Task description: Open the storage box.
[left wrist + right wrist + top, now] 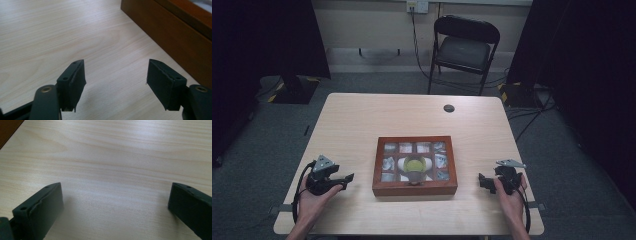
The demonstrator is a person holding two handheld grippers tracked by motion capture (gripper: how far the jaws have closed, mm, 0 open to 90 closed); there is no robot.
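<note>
Left hand-held gripper (343, 178): jaws apart, nothing between them, over bare table (362, 115) near the front-left corner, aimed toward the wooden box (414, 189). Right hand-held gripper (484, 181): jaws wide, empty, near the front-right corner, aimed back at the box. Box sits mid-table, nearer the front edge, between both; long axis runs left-right along that edge. A green-topped round item (414, 163) lies inside it. Left looks slightly nearer, likely moves first.
</note>
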